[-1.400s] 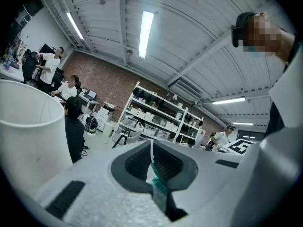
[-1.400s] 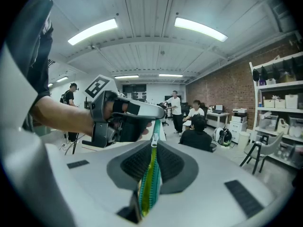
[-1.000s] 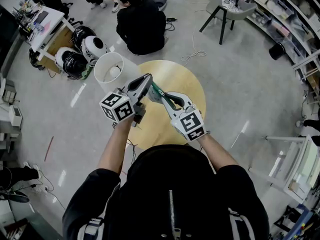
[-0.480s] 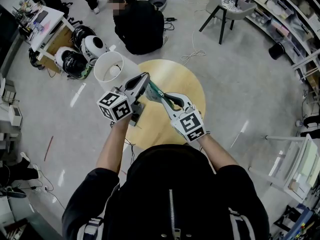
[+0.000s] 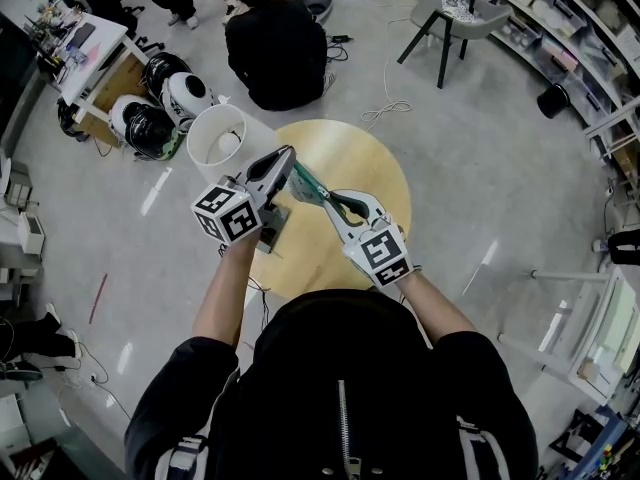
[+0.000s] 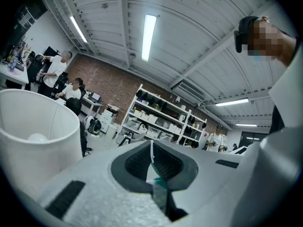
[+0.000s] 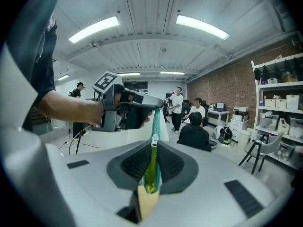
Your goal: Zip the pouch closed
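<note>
Head view: two grippers, one pouch, one round table [image 5: 375, 163] and one white tub [image 5: 214, 128] at its far left. The pouch [image 5: 312, 186] hangs stretched between the left gripper [image 5: 289, 158] and the right gripper [image 5: 333, 208], above the table.

Left gripper view: the jaws are pressed together, pinching a thin part of the pouch.

Right gripper view: the jaws are slightly apart, clamped on the pouch's zip end.

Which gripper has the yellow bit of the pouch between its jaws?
The right gripper: the pouch shows its yellow end between those jaws. The left gripper pinches only a thin teal edge.
</note>
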### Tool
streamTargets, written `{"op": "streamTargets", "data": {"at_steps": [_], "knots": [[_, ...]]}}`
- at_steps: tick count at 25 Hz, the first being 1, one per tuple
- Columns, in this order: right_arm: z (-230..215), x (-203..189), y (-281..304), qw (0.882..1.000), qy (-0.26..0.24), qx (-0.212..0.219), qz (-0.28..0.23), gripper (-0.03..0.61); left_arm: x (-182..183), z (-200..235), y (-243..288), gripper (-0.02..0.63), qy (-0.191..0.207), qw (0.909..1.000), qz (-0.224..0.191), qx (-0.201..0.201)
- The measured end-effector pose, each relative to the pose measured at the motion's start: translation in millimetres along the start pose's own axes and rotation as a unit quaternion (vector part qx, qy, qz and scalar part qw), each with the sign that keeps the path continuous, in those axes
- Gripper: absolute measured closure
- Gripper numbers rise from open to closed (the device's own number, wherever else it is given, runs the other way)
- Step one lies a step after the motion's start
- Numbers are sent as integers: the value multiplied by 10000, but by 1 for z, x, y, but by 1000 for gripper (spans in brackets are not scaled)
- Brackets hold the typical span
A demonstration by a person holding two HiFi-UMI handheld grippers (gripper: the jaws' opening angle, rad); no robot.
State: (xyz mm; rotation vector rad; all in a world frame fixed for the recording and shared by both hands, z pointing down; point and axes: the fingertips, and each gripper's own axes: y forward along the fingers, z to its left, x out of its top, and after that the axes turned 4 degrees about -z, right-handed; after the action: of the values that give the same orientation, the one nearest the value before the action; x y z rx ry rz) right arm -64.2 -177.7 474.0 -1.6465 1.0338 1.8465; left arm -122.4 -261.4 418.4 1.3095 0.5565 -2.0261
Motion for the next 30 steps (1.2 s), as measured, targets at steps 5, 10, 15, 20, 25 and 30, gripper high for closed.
{"op": "streamTargets", "data": {"at_steps": [5,10,15,20,25,30], "knots": [[-1,-3,0,10000,-27,15,12,537,-1,3,0,601,5,10000,-18,31],[0,-11,-6,10000,-9,22,91,538,4,8,-3,601,-52,9999,-104,97],[0,-19,-12,9998,11,34,173,538,11,15,-6,601,-70,9997,-171,153],[1,-30,-20,9996,42,19,277,538,20,22,-13,601,-105,9992,-284,252],[0,-34,-26,9995,80,20,293,537,20,23,-15,603,-54,9993,-246,269],[0,-34,-25,9996,53,35,283,538,20,24,-15,601,43,9995,-188,260]]}}
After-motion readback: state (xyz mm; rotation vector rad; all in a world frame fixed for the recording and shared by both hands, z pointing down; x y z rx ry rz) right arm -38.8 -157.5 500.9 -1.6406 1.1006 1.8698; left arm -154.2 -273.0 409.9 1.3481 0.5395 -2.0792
